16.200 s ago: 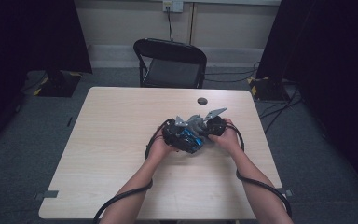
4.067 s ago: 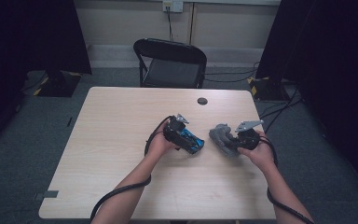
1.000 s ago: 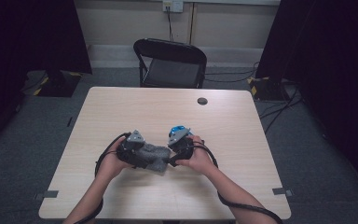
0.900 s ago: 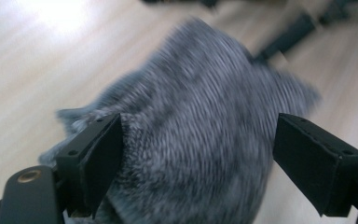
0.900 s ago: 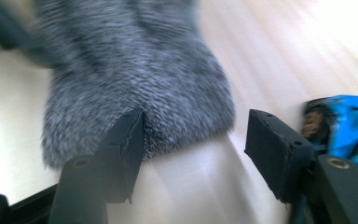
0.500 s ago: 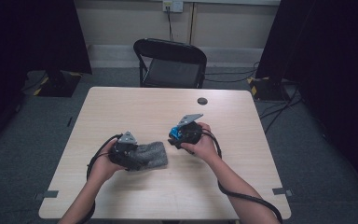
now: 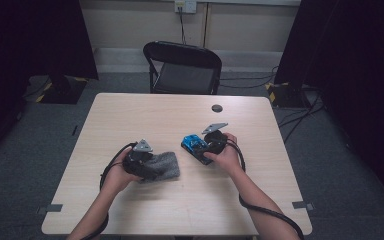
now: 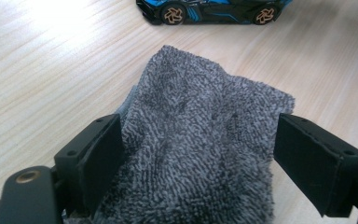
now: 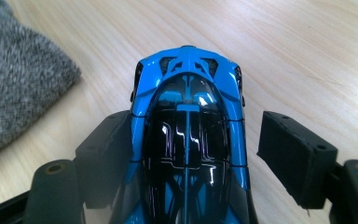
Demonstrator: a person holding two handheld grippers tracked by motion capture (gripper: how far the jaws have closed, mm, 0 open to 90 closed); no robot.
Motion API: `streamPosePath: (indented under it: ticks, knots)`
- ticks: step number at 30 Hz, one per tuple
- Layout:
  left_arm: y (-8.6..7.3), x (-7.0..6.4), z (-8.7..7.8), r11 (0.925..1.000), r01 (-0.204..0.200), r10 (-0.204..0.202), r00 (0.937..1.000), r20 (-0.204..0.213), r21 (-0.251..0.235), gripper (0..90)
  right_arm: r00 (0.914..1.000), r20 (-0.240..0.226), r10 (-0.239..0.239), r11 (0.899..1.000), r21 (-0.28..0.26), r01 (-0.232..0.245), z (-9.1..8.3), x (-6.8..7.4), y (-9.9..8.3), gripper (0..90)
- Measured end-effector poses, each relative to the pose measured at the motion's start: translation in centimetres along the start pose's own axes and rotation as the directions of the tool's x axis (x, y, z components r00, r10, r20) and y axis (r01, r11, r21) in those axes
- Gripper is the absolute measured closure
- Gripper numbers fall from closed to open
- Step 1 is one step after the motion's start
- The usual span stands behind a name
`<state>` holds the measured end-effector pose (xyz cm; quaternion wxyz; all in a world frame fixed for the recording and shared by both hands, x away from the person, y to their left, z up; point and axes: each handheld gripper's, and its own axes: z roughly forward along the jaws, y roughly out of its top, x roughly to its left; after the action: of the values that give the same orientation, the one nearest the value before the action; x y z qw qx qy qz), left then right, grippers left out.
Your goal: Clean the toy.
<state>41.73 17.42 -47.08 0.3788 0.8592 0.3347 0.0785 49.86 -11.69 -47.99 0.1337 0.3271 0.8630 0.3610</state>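
A grey terry cloth (image 7: pixel 169 164) lies on the table's (image 7: pixel 145 117) near left part. My left gripper (image 7: pixel 156 169) rests over it. In the left gripper view the cloth (image 8: pixel 200 140) lies between the wide-set jaws of the left gripper (image 8: pixel 196 158), which is open. A blue and black toy car (image 7: pixel 192 142) stands on the table right of centre, with my right gripper (image 7: pixel 201 149) around its rear. In the right gripper view the car (image 9: pixel 186 140) touches the left jaw, a gap shows at the right jaw, and the right gripper (image 9: pixel 196 154) is open.
A small black round disc (image 7: pixel 217 108) lies near the table's far edge. A black folding chair (image 7: pixel 182 65) stands behind the table. The car (image 8: pixel 214 11) sits just beyond the cloth, and the cloth's corner (image 9: pixel 18 79) lies left of the car.
A second ago both grippers were together at the table's centre. They have drawn apart: the left moved left with the cloth, the right moved right with the car.
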Motion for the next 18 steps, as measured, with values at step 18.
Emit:
streamPosePath:
  ticks: [18]
  knots:
    - [-0.5,0.1,0.5,0.9993,-0.031,0.031,0.9995,-0.005,0.020,15.6,0.9992,-0.015,-0.036,0.999,0.032,0.036,1.4,0.5,-0.5,21.9]
